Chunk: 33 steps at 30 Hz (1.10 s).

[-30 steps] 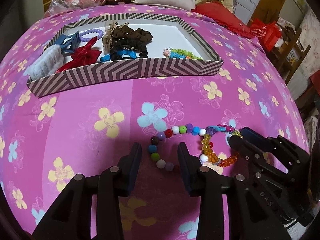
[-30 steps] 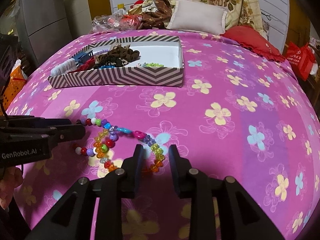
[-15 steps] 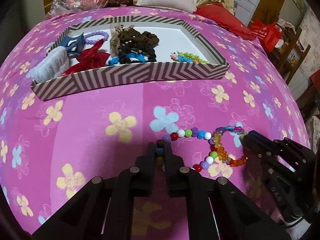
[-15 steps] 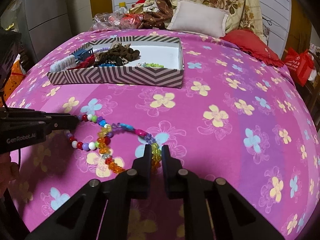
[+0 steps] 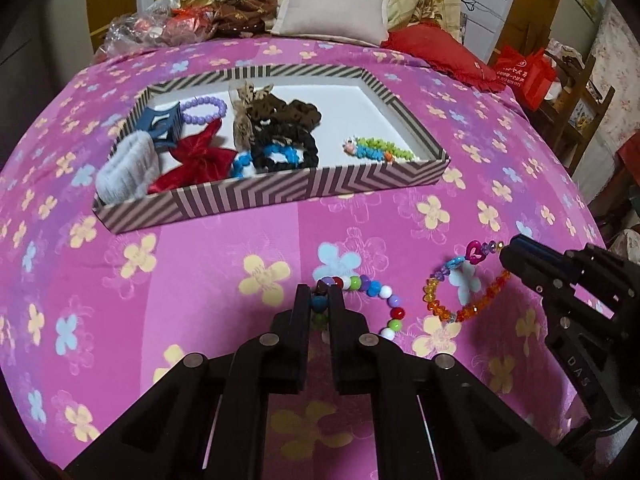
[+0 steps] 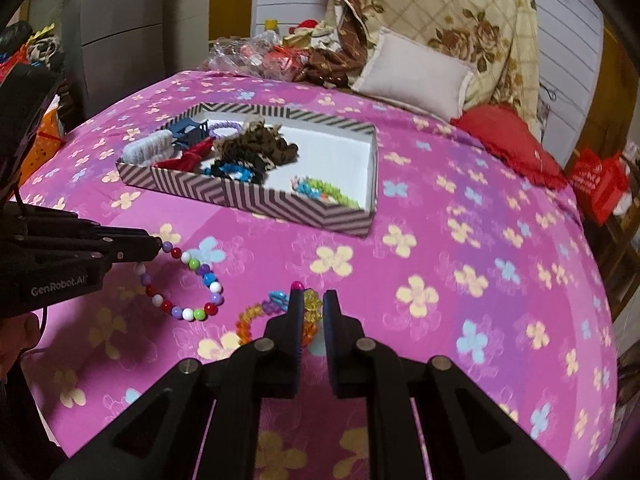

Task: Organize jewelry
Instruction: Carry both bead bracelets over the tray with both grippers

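My left gripper (image 5: 320, 298) is shut on a bracelet of round mixed-colour beads (image 5: 376, 296), which hangs in a loop just above the pink flowered bedspread; the same bracelet (image 6: 188, 280) shows in the right wrist view at the left gripper (image 6: 158, 246). My right gripper (image 6: 311, 304) is shut on an orange and yellow crystal bracelet (image 6: 250, 320) with a pink heart and blue bead. That crystal bracelet (image 5: 460, 292) also dangles from the right gripper (image 5: 506, 250) in the left wrist view. The two bracelets hang apart.
A zigzag-striped box (image 5: 280, 196) stands farther back on the bed, holding hair ties, a red bow, a blue claw clip, a purple bead bracelet and a green bead piece (image 5: 380, 150). Pillows (image 5: 332, 12) and bags lie at the bed's head.
Both grippers went from open around the bracelets to shut on them. Both then rose, lifting the two bracelets off the bedspread and pulling them apart.
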Each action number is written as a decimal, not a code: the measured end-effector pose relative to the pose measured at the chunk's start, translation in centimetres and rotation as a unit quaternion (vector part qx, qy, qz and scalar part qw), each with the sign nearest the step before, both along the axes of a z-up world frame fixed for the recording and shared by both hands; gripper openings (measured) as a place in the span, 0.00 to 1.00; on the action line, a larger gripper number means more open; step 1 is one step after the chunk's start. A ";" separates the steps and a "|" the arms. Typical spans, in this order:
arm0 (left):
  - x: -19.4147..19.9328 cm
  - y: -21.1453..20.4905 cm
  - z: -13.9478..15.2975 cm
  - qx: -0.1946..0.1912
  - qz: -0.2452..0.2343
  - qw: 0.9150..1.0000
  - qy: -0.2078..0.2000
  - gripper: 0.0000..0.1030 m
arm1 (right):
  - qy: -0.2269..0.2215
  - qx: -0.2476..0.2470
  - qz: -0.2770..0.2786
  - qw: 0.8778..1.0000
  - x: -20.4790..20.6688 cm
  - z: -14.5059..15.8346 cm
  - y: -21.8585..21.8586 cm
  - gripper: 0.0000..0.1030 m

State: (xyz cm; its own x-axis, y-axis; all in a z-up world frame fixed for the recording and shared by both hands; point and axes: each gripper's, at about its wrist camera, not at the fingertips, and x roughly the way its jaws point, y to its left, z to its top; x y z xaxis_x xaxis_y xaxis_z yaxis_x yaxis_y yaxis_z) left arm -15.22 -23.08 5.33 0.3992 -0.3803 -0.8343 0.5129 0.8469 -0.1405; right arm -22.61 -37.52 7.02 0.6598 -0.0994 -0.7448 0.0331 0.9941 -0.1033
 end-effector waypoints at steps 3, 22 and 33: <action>0.1 0.1 0.8 0.002 -0.002 1.000 -0.009 0.11 | -0.003 -0.006 0.010 1.000 0.5 1.0 0.3 0.09; 6.6 -1.3 7.7 -0.013 0.008 0.999 -0.052 0.11 | -0.039 0.003 0.022 0.999 8.2 6.7 -1.7 0.09; 11.3 -2.9 8.0 0.005 0.018 0.998 -0.062 0.11 | -0.021 0.053 0.023 0.998 17.2 4.5 -3.7 0.09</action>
State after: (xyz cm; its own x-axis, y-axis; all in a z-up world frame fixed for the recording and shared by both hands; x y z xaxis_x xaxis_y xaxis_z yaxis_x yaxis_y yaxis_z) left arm -3.94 -26.00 13.31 0.5128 -0.3556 -0.7814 0.4957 0.8658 -0.0687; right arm -5.36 -41.19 11.51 0.6930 0.0104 -0.7208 -0.0111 0.9999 0.0037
